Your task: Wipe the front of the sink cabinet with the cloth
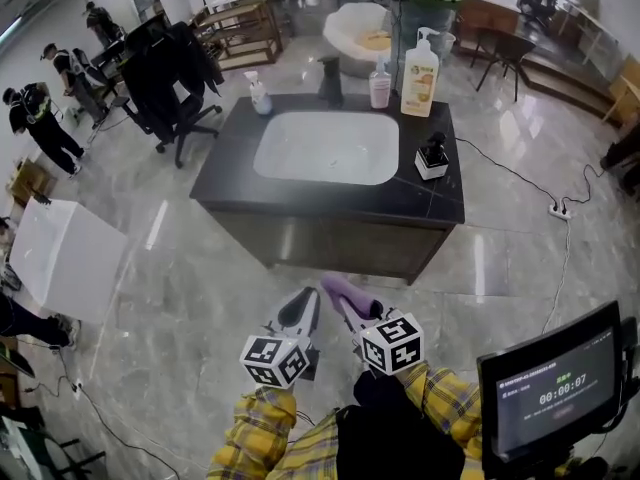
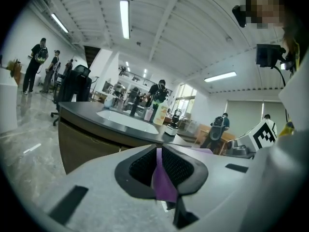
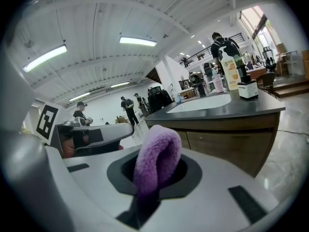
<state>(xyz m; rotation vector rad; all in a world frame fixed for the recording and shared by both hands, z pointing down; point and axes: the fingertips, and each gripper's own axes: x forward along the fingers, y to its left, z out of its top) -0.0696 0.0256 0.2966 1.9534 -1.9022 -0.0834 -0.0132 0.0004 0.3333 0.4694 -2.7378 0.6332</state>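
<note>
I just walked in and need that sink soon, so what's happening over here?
A person in yellow plaid sleeves stands facing the dark-topped sink cabinet, with a two-jaw gripper in each hand. The right gripper is clamped on a fluffy purple cloth. A thin purple edge, apparently of the same cloth, is pinched in the left gripper. Both grippers are low and apart from the cabinet's front, so wiping has not begun.

The fluffy purple cloth [image 3: 159, 149], folded into a hump, is pinched in the right gripper [image 3: 155, 172], with a thin edge in the left gripper [image 2: 161, 173]. The sink cabinet [image 1: 330, 243] shows its brown front upright, just beyond the cloth.
</note>
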